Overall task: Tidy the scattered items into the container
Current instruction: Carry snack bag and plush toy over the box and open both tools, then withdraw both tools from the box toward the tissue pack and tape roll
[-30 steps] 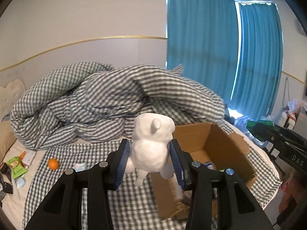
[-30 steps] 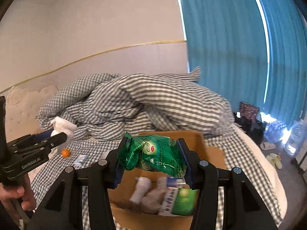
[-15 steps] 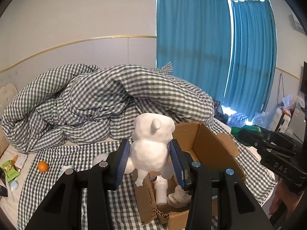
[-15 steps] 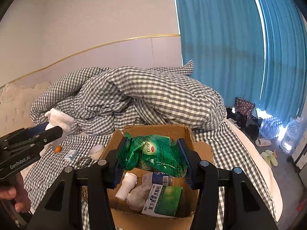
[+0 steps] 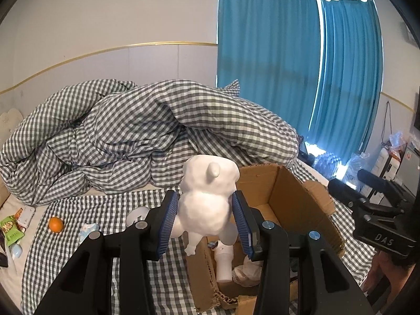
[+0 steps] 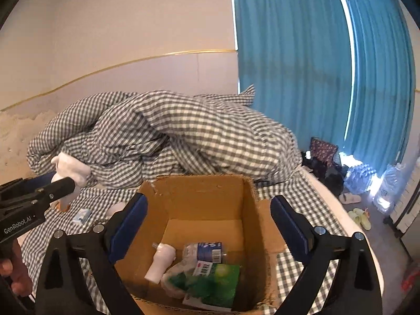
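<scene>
Hovering over the cardboard box (image 6: pixel 207 210) at the frame's centre, the right hand-held gripper (image 6: pixel 207 223) has just been opening and stands wide and empty, its green packet (image 6: pixel 210 283) lying inside, while the left hand-held gripper (image 5: pixel 206 220) clamps a white plush toy (image 5: pixel 204 204) beside the box's left wall, presumably next to go in.

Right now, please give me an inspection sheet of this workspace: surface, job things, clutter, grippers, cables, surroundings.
Surface: bed with checked sheet; crumpled checked duvet behind.
Job's things: cardboard box open, holding a white bottle, a green packet and more; white plush toy held near the box.
Clutter: orange, snack packets, small white items on the sheet.
Grippers: left gripper shut on the toy; right gripper has just been opening, nothing between its jaws, above the box.
Cables: nothing seen.
Surroundings: blue curtains, slippers on the floor.
</scene>
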`<state>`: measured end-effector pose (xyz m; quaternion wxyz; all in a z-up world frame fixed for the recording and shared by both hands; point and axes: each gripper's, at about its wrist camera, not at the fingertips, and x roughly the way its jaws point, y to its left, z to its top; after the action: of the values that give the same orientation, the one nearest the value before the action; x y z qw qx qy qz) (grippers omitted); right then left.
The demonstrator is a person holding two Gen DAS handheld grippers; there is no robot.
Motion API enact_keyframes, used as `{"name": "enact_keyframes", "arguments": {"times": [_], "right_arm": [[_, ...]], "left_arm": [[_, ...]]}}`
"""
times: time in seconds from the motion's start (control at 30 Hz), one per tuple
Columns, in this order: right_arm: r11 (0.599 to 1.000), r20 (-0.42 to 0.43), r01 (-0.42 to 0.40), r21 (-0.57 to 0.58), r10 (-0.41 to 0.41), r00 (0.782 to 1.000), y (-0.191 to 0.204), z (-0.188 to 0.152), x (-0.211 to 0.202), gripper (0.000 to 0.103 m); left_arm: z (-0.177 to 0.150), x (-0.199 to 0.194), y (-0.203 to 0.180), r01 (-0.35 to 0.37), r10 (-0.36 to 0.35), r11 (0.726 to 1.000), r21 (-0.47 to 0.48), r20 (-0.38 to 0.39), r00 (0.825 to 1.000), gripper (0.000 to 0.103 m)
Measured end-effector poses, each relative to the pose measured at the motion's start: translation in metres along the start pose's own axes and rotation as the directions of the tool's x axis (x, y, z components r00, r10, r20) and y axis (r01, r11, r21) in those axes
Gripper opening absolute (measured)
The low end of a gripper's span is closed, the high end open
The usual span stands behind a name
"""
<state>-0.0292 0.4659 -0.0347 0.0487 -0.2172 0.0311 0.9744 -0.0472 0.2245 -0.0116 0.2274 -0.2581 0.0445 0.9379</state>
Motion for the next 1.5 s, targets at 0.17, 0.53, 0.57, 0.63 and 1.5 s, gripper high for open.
{"name": "enact_keyframes", "arguments": {"times": [0.17, 0.53, 0.57, 0.63, 1.5], "right_arm": [[0.999, 0.021, 0.029, 0.021, -0.03, 0.999, -0.014, 0.003, -0.009, 0.101], [0.993, 0.02, 0.078, 0.087, -0.08, 0.997, -0.057, -0.002, -0.021, 0.102], [0.993, 0.02, 0.078, 0.093, -0.08, 0.997, -0.06, -0.003, -0.022, 0.102], [0.992, 0.02, 0.078, 0.101, -0.08, 0.997, -0.063, -0.003, -0.023, 0.102], [0.997, 0.038, -0.07, -0.016, 0.07, 0.997, 0.075, 0.018, -0.014, 0.103]], "left_arm": [[0.001, 0.01, -0.015, 0.025, -0.025, 1.0, 0.018, -0.012, 1.0, 0.044], [0.005, 0.03, -0.058, 0.067, -0.065, 0.995, 0.073, -0.036, 0.997, 0.046], [0.005, 0.03, -0.059, 0.067, -0.065, 0.995, 0.073, -0.036, 0.997, 0.047], [0.006, 0.029, -0.058, 0.066, -0.064, 0.995, 0.07, -0.037, 0.997, 0.051], [-0.008, -0.04, 0.107, -0.184, 0.185, 0.98, -0.076, 0.012, 0.983, 0.103]]}}
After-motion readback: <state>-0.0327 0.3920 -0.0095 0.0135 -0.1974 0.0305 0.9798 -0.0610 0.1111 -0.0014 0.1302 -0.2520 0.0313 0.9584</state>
